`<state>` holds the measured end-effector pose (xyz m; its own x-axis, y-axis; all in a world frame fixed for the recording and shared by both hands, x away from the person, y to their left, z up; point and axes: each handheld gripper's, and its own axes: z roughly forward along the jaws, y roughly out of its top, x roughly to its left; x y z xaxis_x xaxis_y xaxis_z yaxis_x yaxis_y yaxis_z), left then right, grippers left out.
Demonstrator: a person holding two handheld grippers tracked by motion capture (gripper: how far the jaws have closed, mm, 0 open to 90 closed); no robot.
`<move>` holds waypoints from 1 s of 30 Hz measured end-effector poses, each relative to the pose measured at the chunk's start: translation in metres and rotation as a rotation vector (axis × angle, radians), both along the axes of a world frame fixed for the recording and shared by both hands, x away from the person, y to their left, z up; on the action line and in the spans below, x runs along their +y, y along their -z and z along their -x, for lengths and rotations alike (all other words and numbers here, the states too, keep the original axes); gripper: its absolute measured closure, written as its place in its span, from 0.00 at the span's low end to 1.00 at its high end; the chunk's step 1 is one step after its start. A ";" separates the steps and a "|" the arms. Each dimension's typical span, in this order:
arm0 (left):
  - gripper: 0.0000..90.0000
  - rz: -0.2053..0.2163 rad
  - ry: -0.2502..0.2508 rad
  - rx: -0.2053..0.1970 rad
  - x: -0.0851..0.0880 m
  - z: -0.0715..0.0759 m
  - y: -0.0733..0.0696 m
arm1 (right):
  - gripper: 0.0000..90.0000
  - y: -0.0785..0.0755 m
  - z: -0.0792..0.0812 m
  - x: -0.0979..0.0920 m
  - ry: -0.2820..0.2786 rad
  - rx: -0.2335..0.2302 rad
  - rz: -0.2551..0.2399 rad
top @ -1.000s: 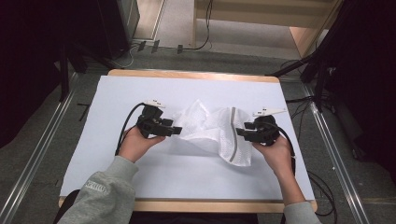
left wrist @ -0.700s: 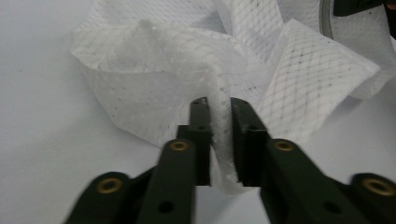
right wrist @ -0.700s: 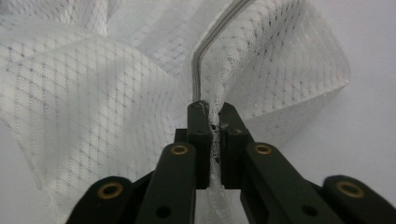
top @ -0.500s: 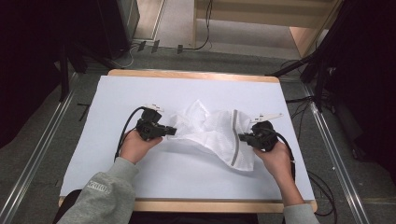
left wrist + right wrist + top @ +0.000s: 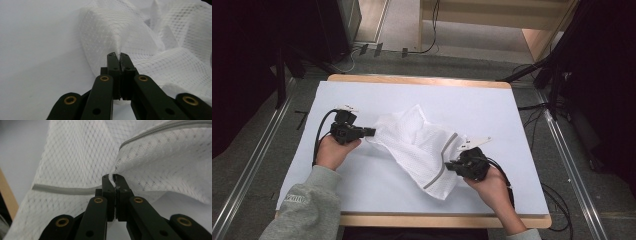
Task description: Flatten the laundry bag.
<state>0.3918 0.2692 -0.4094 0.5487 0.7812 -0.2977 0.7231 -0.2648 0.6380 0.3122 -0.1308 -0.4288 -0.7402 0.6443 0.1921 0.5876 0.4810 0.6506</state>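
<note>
Both grippers, left and right, are clamped on opposite edges of the white mesh laundry bag at mid-frame on the bench, so spreading it flat likely comes next, needing steady outward pulls.

The worktop is a rectangular board with a pale wooden edge, and a light blue-white sheet covers almost all of its top. The wood shows as a thin strip at 12 o'clock and at 6 o'clock. One thing lies directly on the sheet: a white mesh bag with a grey zipper, crumpled, near the centre and reaching toward 5 o'clock.
</note>
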 end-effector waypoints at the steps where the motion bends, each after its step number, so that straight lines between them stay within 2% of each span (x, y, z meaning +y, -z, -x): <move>1: 1.00 0.003 -0.014 0.001 0.004 -0.001 0.001 | 1.00 0.001 0.002 0.004 -0.012 0.004 -0.003; 2: 1.00 0.003 -0.014 0.001 0.004 -0.001 0.001 | 1.00 0.002 0.004 0.009 -0.023 0.012 -0.016; 4: 1.00 0.006 -0.053 -0.004 0.015 -0.006 0.003 | 1.00 0.004 0.006 0.016 -0.045 0.030 -0.040; 9: 1.00 -0.030 -0.080 -0.019 0.023 -0.012 0.006 | 0.98 0.005 0.011 0.029 -0.086 0.057 -0.079; 11: 1.00 -0.011 -0.082 -0.009 0.028 -0.013 0.009 | 0.87 0.002 0.012 0.031 -0.105 0.034 -0.093; 13: 0.99 -0.009 -0.084 -0.013 0.030 -0.012 0.010 | 0.86 -0.006 0.012 0.027 -0.108 -0.012 -0.104; 14: 0.99 -0.009 -0.084 -0.013 0.030 -0.012 0.010 | 0.86 -0.006 0.012 0.027 -0.108 -0.012 -0.104; 16: 0.99 -0.008 -0.085 -0.012 0.032 -0.010 0.010 | 0.84 -0.016 0.010 0.019 -0.084 -0.063 -0.113; 17: 0.96 0.000 -0.088 -0.013 0.033 -0.009 0.011 | 0.84 -0.024 0.005 0.010 -0.052 -0.094 -0.124; 20: 0.82 0.016 -0.099 -0.011 0.036 -0.003 0.012 | 0.84 -0.032 -0.005 0.002 -0.016 -0.110 -0.129; 23: 0.68 0.013 -0.107 -0.016 0.038 0.002 0.010 | 0.84 -0.037 -0.013 0.000 -0.007 -0.128 -0.121; 24: 0.68 0.018 -0.109 -0.023 0.040 0.005 0.009 | 0.84 -0.039 -0.017 0.000 -0.005 -0.133 -0.118; 25: 0.60 0.023 -0.121 -0.033 0.042 0.011 0.007 | 0.84 -0.039 -0.028 -0.001 0.001 -0.139 -0.108; 26: 0.57 0.023 -0.121 -0.033 0.042 0.011 0.007 | 0.84 -0.039 -0.028 -0.001 0.001 -0.139 -0.108; 28: 0.55 0.023 -0.137 -0.040 0.043 0.019 0.004 | 0.83 -0.036 -0.040 -0.001 0.010 -0.130 -0.103; 29: 0.55 0.017 -0.135 -0.037 0.044 0.022 0.003 | 0.82 -0.031 -0.054 0.000 0.008 -0.116 -0.105; 30: 0.55 0.017 -0.136 -0.038 0.043 0.025 0.002 | 0.82 -0.031 -0.054 0.000 0.008 -0.116 -0.105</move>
